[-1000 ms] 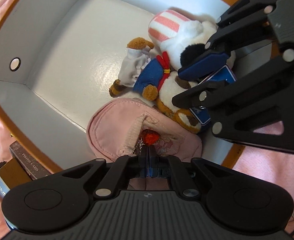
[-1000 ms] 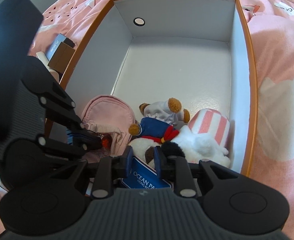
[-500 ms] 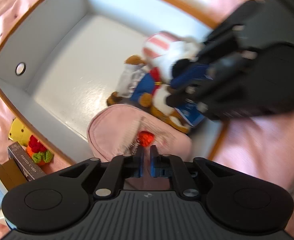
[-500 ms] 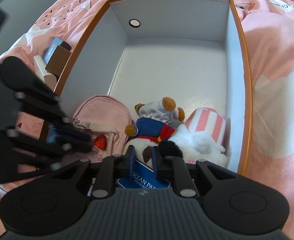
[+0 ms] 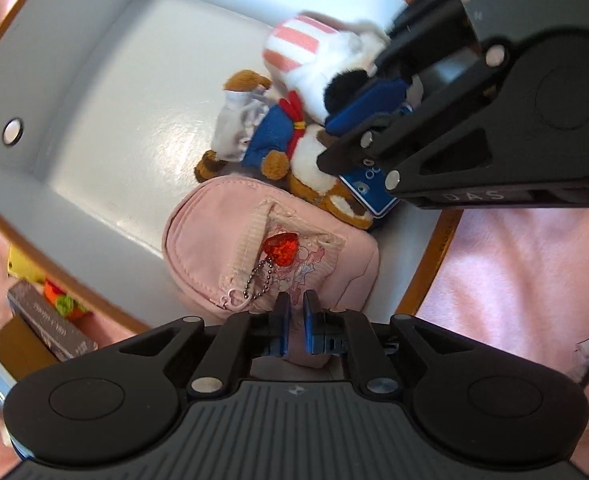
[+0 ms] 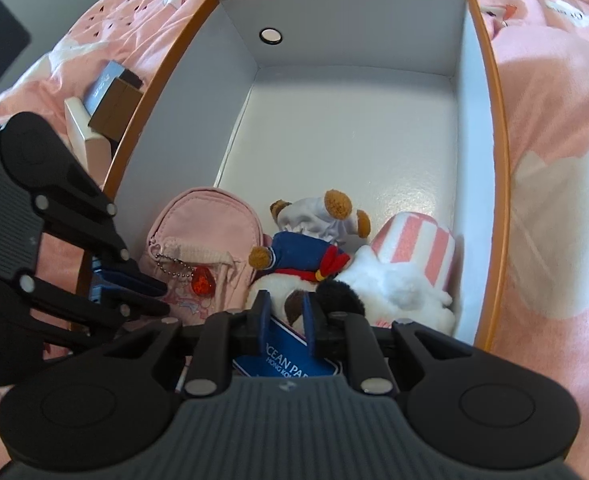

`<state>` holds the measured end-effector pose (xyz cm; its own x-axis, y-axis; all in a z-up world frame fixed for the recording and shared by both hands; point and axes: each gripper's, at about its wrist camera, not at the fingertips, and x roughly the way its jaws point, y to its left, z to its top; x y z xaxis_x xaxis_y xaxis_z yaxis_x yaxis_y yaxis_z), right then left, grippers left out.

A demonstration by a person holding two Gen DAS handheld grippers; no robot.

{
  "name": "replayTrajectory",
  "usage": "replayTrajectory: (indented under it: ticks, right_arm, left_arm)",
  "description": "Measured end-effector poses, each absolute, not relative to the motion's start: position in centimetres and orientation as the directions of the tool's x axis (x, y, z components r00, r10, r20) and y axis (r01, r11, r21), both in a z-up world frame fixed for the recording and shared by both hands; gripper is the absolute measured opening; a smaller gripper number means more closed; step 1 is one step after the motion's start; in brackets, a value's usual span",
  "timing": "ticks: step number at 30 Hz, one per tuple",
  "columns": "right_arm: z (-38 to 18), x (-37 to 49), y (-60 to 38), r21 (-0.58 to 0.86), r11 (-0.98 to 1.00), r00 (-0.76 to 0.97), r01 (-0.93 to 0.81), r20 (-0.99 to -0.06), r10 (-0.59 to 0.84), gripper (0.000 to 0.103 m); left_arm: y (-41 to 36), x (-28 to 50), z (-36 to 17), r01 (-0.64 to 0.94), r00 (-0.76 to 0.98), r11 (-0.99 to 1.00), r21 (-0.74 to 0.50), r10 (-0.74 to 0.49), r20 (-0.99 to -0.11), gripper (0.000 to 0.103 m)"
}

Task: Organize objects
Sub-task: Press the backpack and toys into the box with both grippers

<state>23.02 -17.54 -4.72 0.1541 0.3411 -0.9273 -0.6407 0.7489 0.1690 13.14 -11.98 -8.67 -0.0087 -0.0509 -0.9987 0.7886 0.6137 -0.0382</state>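
As I look down the right wrist view, left to right:
Left hand-held gripper (image 6: 150, 294): narrowly parted, holding nothing, over pink pouch (image 6: 204, 236).
Right hand-held gripper (image 6: 284, 320): slightly parted, astride the sailor plush (image 6: 298, 254), lower centre.
Box (image 6: 494, 160): holds pouch, plush, striped toy (image 6: 412, 248).

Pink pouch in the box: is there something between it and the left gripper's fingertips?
Nothing visible. The left gripper, jaws slightly apart, hangs just over the pink pouch, by its red heart charm. The plush toys lie beside the pouch, under the right gripper, off that path.
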Motion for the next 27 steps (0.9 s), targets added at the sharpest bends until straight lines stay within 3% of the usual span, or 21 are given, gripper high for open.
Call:
replayTrajectory:
  ticks: [6,15,18,19,22,27]
  right_arm:
    - [-4.9,23.2,-17.7,0.144,0.749,0.164,-0.647,-0.933,0.321,0.009]
    - [-5.0,23.1,-17.8,0.136,0.751,0.178,-0.646,-0.93,0.321,0.009]
    - [-5.0,23.1,-17.9,0.133,0.752,0.185,-0.646,-0.928,0.322,0.009]
    - [-5.0,23.2,-18.0,0.137,0.754,0.184,-0.642,-0.928,0.325,0.009]
    - [-5.0,23.4,-18.3,0.158,0.758,0.174,-0.632,-0.925,0.338,0.009]
    - [-5.1,23.3,-18.6,0.171,0.762,0.17,-0.624,-0.922,0.347,0.009]
  left_arm:
    - [-12.7,13.2,-10.8,0.776,-0.027,0.629,-0.041,-0.031,-0.999,0.011]
    - [-12.2,12.6,-10.7,0.774,-0.009,0.631,-0.049,-0.067,-0.998,0.011]
    - [-11.6,12.2,-8.5,0.781,0.028,0.621,-0.062,-0.133,-0.991,0.023]
    - [-11.3,12.3,-7.7,0.776,0.032,0.625,-0.08,-0.166,-0.986,0.031]
    - [-10.8,12.6,-6.2,0.768,0.092,0.632,-0.102,-0.267,-0.959,0.033]
    - [-9.2,14.2,-8.0,0.795,0.134,0.604,-0.057,-0.268,-0.954,0.033]
